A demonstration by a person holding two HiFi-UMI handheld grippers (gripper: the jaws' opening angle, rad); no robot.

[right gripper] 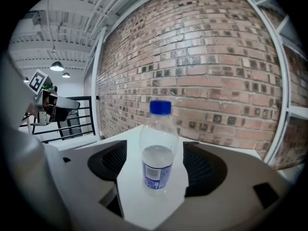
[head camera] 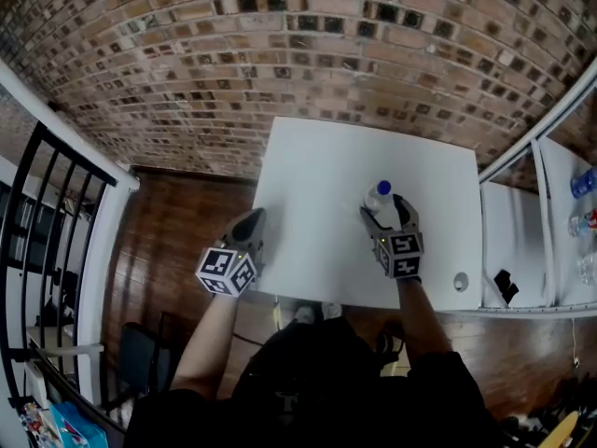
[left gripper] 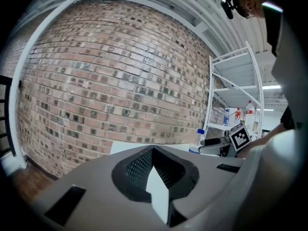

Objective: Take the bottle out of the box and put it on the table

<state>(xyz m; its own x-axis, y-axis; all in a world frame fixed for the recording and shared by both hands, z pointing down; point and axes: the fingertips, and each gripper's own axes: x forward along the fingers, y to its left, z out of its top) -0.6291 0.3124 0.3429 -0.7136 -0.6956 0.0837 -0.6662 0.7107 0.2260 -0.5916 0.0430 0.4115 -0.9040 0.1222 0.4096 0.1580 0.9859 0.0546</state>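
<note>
The white desk [head camera: 317, 185] stands on a dark wood floor [head camera: 177, 222]. A clear bottle [head camera: 378, 195] with a blue cap stands upright on the desk's right half.

grey hand-held grippers [head camera: 256, 217] [head camera: 384, 209]; black-white marker cubes [head camera: 226, 271]; black top [head camera: 308, 381]
</note>
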